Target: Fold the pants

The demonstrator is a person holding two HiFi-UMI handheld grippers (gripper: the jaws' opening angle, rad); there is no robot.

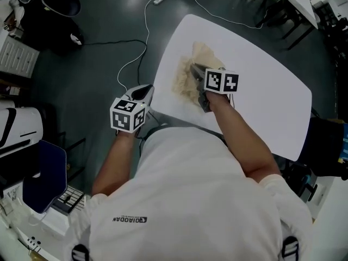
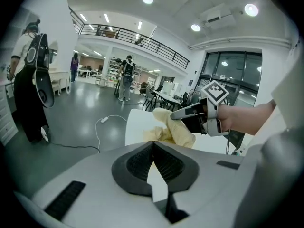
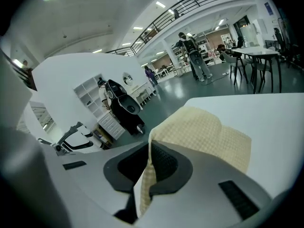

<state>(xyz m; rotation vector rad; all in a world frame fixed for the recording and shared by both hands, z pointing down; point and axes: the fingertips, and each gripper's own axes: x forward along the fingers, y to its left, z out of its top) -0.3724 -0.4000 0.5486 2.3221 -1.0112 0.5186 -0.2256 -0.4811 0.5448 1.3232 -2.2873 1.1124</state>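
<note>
Pants (image 1: 186, 81): cream waffle fabric, bunched in a loose heap on the white table (image 1: 261, 91), near the table edge closest to the person's left side. Not flat, no clean fold visible.

Right gripper (image 3: 149, 161): jaws pinching a fold of the pants. In the right gripper view the fabric runs up between the pads and spreads out onto the table beyond. The left gripper view shows the same grip from the side, with the fabric raised at the jaws and hanging down into the heap. The gripper sits over the heap, marker cube up, pointing forward and down.

Left gripper (image 2: 153, 150): jaws pressed together, nothing between them, the pads meeting along a single line. It's off the table, over the dark floor (image 1: 98, 64), just beside the table edge and clear of the pants. It points toward the table, with the pants and the right gripper in its line of sight.

Around that: a white cable (image 1: 142, 37) snakes across the floor past the table's far corner. The person's white shirt (image 1: 190, 200) fills the bottom of the head view.
</note>
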